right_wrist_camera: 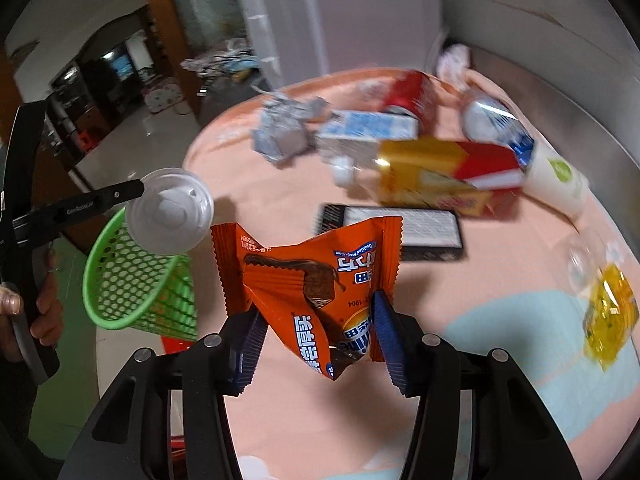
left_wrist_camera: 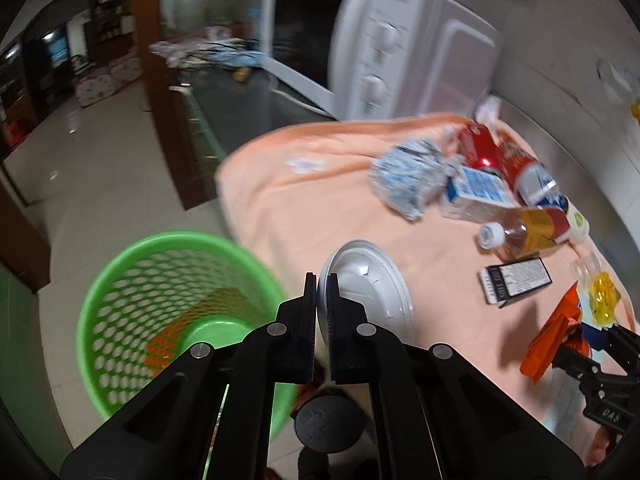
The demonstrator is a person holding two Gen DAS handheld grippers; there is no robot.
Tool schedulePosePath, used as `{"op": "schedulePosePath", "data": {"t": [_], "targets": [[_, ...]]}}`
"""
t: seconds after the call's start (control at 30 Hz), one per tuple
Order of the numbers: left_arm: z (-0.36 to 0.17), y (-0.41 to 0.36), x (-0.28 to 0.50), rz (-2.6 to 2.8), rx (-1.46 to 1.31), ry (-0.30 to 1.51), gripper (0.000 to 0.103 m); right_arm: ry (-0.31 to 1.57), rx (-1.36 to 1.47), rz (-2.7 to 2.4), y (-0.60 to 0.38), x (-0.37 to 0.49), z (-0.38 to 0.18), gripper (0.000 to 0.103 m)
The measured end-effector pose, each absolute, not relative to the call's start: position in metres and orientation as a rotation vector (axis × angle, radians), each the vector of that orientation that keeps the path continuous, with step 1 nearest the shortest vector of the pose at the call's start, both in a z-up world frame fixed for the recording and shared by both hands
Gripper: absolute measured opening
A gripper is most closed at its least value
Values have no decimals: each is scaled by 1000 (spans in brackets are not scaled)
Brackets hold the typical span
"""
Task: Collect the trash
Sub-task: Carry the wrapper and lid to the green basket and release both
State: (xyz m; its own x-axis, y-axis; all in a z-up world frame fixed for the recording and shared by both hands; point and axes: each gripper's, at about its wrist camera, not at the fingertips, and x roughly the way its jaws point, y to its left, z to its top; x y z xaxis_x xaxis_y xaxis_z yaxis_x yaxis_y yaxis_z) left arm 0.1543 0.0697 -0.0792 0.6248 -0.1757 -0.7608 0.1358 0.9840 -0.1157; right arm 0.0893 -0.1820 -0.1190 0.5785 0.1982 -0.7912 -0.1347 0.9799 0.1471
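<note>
My left gripper (left_wrist_camera: 320,280) is shut on the rim of a white plastic lid (left_wrist_camera: 372,292), held above the edge of the peach cloth (left_wrist_camera: 312,208). A green mesh basket (left_wrist_camera: 172,304) stands on the floor just left of it, with orange trash inside. In the right wrist view the lid (right_wrist_camera: 170,210) hangs over the basket (right_wrist_camera: 140,284). My right gripper (right_wrist_camera: 316,336) is shut on an orange snack wrapper (right_wrist_camera: 304,280), its blue pads (right_wrist_camera: 386,332) pinching the wrapper's lower part above the cloth.
Further back on the cloth lie a crumpled foil wrapper (left_wrist_camera: 408,176), a milk carton (left_wrist_camera: 476,192), a red can (left_wrist_camera: 478,146), a bottle (left_wrist_camera: 524,228), a black box (left_wrist_camera: 516,280) and a yellow plastic piece (left_wrist_camera: 600,292). A white microwave (left_wrist_camera: 360,40) stands behind.
</note>
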Motion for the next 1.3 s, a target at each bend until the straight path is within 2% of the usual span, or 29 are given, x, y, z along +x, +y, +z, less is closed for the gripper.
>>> {"op": "schedulePosePath", "data": {"t": [0.4, 0.93, 1.0, 1.1, 1.17, 1.3], "targets": [[-94, 171, 132, 74, -56, 908, 4, 943, -18, 434, -78, 120, -120, 51], [-123, 229, 122, 152, -99, 993, 9, 1009, -32, 573, 28, 156, -140, 52], [-123, 233, 120, 144, -109, 993, 9, 1020, -22, 577, 35, 160, -144, 59], [-122, 238, 120, 142, -120, 988, 19, 1029, -10, 578, 41, 163, -148, 64], [-121, 243, 119, 138, -124, 984, 20, 1030, -7, 577, 44, 162, -149, 64], [-119, 247, 119, 124, -139, 985, 20, 1015, 9, 569, 43, 159, -144, 72]]}}
